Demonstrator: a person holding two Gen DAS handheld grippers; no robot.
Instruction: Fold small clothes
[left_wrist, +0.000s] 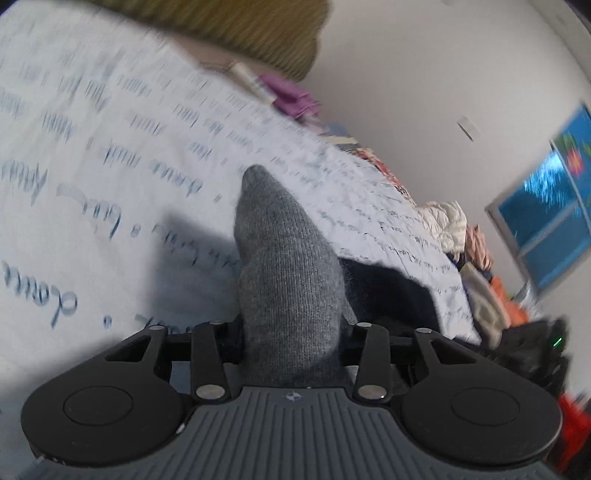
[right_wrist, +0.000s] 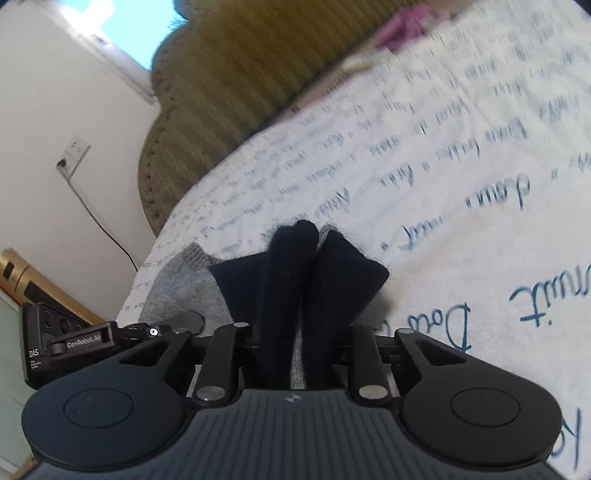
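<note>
The left gripper (left_wrist: 291, 295) pinches a soft grey knitted wool sock (left_wrist: 284, 266), the right gripper (right_wrist: 299, 291) a dark navy part of the same garment (right_wrist: 295, 280), both low over the white quilt with blue script (left_wrist: 110, 166). Limp and light, it looks best held at its ends. Beyond, an olive ribbed cushion (right_wrist: 229, 92) and piled clothes (left_wrist: 465, 236) stay clear.

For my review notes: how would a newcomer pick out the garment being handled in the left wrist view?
Start at the white bedspread printed with blue handwriting. At its near edge a grey knitted sock pokes up between the left gripper's jaws. Its mid-grey wool sets it apart from the darker navy fabric lying beside it.
</note>
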